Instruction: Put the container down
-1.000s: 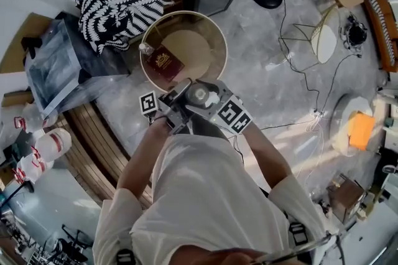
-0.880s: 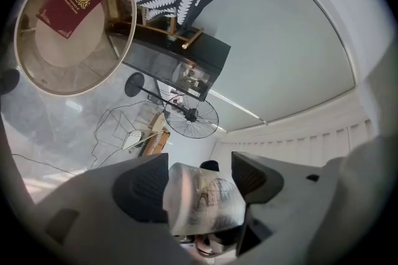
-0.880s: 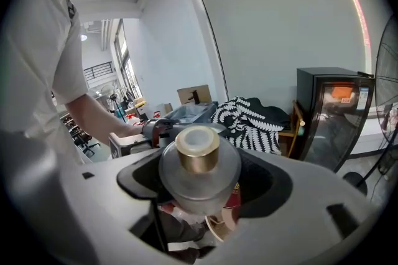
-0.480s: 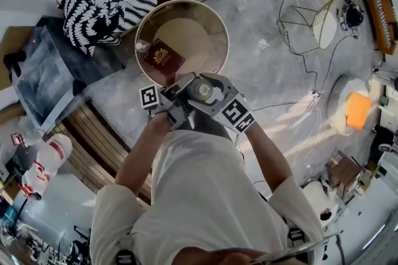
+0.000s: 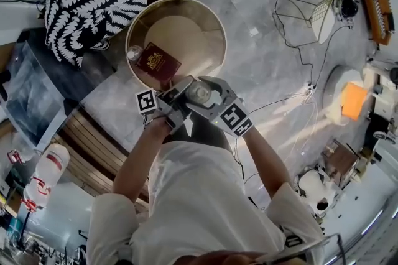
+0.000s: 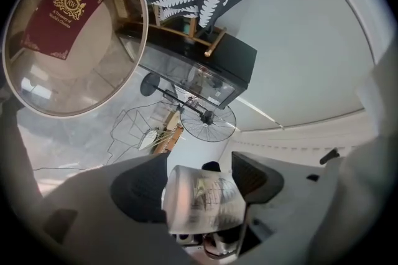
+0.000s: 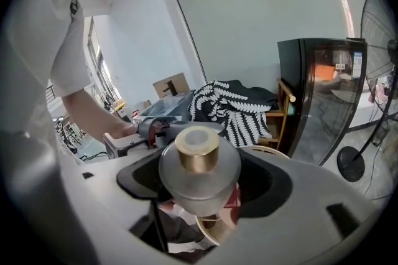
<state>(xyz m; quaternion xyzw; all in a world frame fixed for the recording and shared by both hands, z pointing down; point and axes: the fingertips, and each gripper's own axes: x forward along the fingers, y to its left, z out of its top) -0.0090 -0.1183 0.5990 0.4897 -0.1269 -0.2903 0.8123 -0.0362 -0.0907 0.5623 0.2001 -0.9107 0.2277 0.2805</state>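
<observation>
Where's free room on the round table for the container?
Bare: the round table's right half, from the red booklet across to the rim. Crowded: left edge, where the booklet and a small bottle lie.

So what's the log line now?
left claw: shut on frosted gold-capped container | right claw: same | held at edge of round beige table

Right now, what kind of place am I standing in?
Probably a lived-in room at home, perhaps a cluttered studio: a marble-look floor strewn with cables, a pedestal fan, and a patterned cloth draped beside a round table.
</observation>
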